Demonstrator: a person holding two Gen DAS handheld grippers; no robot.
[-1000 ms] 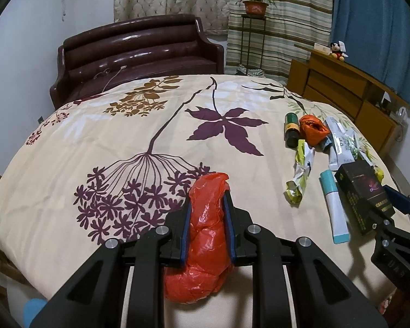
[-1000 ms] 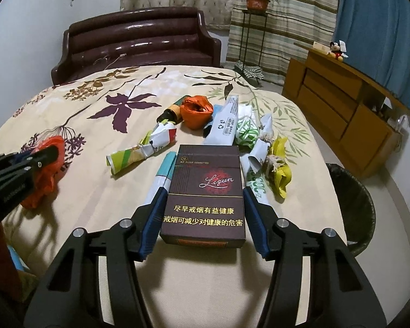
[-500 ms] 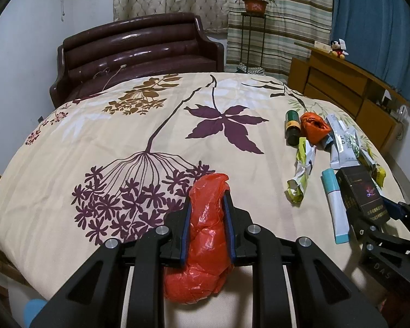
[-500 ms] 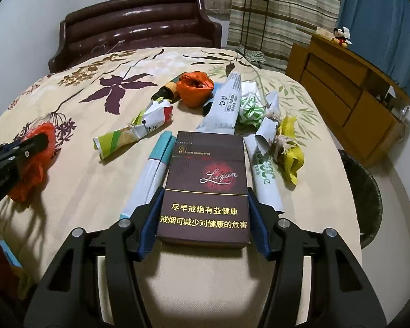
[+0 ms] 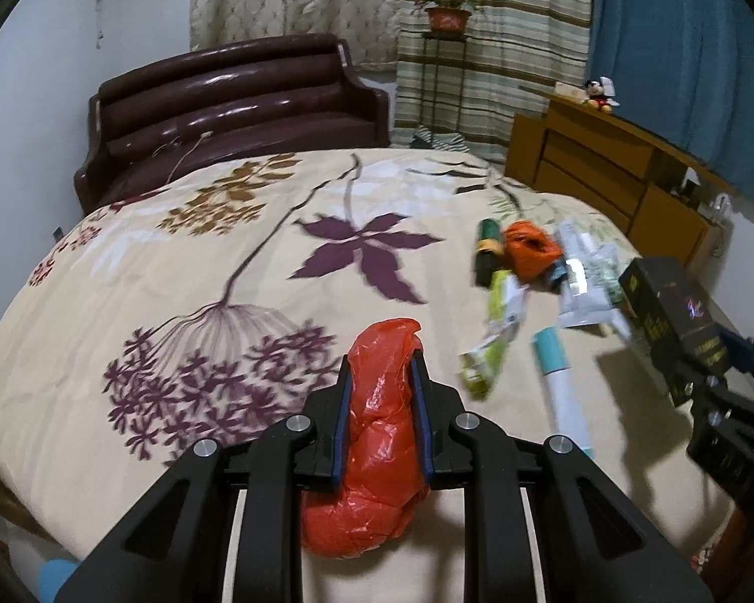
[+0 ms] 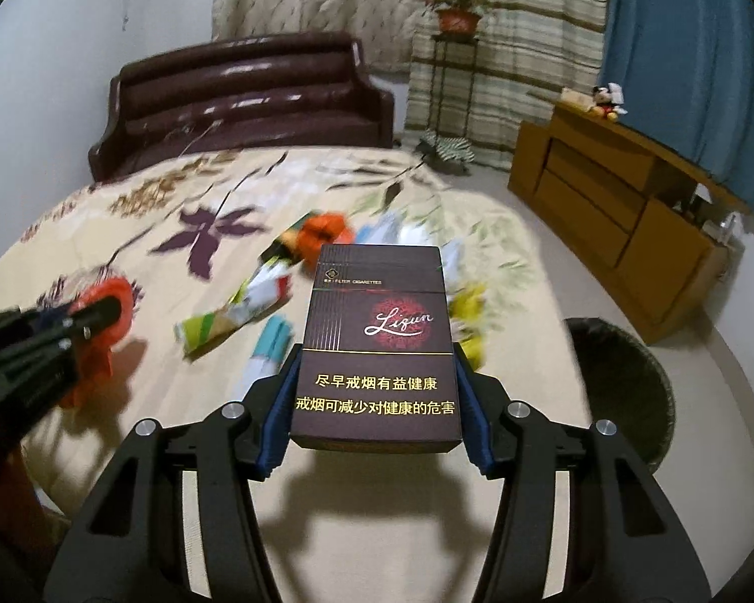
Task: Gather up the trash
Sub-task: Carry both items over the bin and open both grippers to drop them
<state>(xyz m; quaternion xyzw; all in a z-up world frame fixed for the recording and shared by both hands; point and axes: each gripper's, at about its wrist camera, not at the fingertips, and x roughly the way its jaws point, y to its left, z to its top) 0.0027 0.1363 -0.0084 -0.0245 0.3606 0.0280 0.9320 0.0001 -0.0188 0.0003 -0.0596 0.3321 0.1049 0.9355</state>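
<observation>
The bedspread [image 5: 125, 261] lies bare on its left and near parts, while litter [image 5: 528, 271] crowds its right side beside the cabinet [image 5: 603, 176].

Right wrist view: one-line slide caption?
Right tongs clamp a dark cigarette box above the floral bedspread, with a black bin at right.

Blurred litter, hidden corners

The wrappers [image 6: 246, 309] on my bed smear into streaks — unreadable; my cigarette pack [image 6: 377, 346] hides some — the black bin [image 6: 623, 392] sits half behind the mattress.
</observation>
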